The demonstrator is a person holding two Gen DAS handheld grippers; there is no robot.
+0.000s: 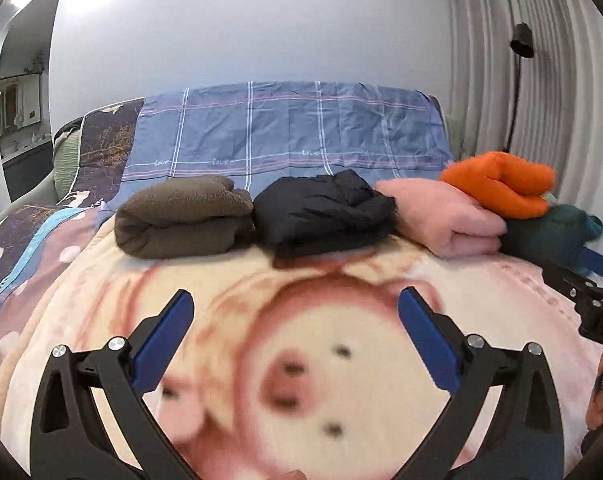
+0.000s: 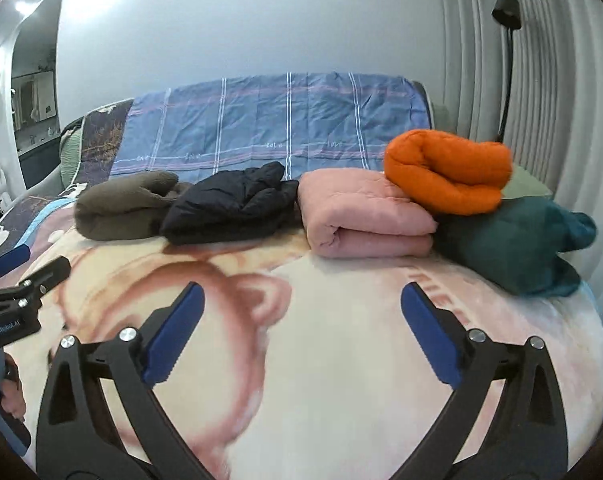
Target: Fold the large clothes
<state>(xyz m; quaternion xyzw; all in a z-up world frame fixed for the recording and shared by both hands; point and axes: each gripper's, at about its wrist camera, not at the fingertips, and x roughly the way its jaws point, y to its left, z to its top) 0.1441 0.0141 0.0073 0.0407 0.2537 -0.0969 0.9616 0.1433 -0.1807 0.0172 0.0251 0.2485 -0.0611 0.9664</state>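
folded clothes [image 2: 365, 216] line pig blanket [image 2: 321, 360]; lamp [image 2: 507, 12] beyond.

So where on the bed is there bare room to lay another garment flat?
Free: the pig-print blanket in front of the row, under both open claws. Crowded: the row itself, brown bundle, black jacket, pink fold, teal garment, orange roll on top.
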